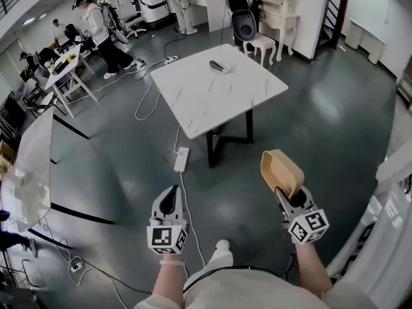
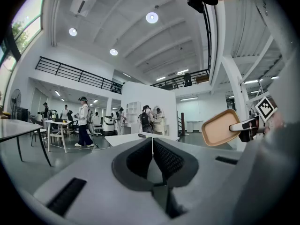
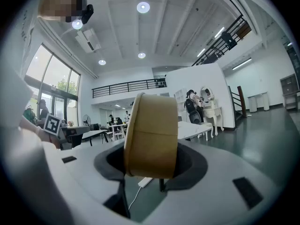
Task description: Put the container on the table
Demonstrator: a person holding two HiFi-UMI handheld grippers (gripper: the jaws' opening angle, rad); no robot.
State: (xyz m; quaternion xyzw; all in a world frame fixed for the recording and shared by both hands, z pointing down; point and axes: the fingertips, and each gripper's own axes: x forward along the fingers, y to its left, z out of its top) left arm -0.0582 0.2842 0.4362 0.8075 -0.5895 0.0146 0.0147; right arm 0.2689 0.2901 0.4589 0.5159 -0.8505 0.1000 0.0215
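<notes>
The right gripper (image 1: 288, 192), near right in the head view, clamps a tan container (image 1: 282, 171) by its near end. The container juts out tilted above the dark floor (image 1: 309, 108), well apart from the white table (image 1: 212, 102), which stands farther off at centre. The left gripper (image 1: 170, 201) is near left, its jaws together with nothing in them. A small dark object (image 1: 217, 65) lies near the table's far edge. A white power strip (image 1: 181, 159) lies on the floor between the table and the grippers.

In the left gripper view, the left gripper (image 2: 152, 156) has its jaws pressed against each other, empty. To the right, the container (image 2: 219, 128) shows a broad tan face, held in the air by the right gripper (image 2: 234, 125). The table (image 2: 124, 138) is far ahead.

In the right gripper view, the right gripper (image 3: 151, 168) has both jaws tight on the container (image 3: 152, 135), which stands on edge between them. The table (image 3: 194, 129) lies beyond it, to the right.
</notes>
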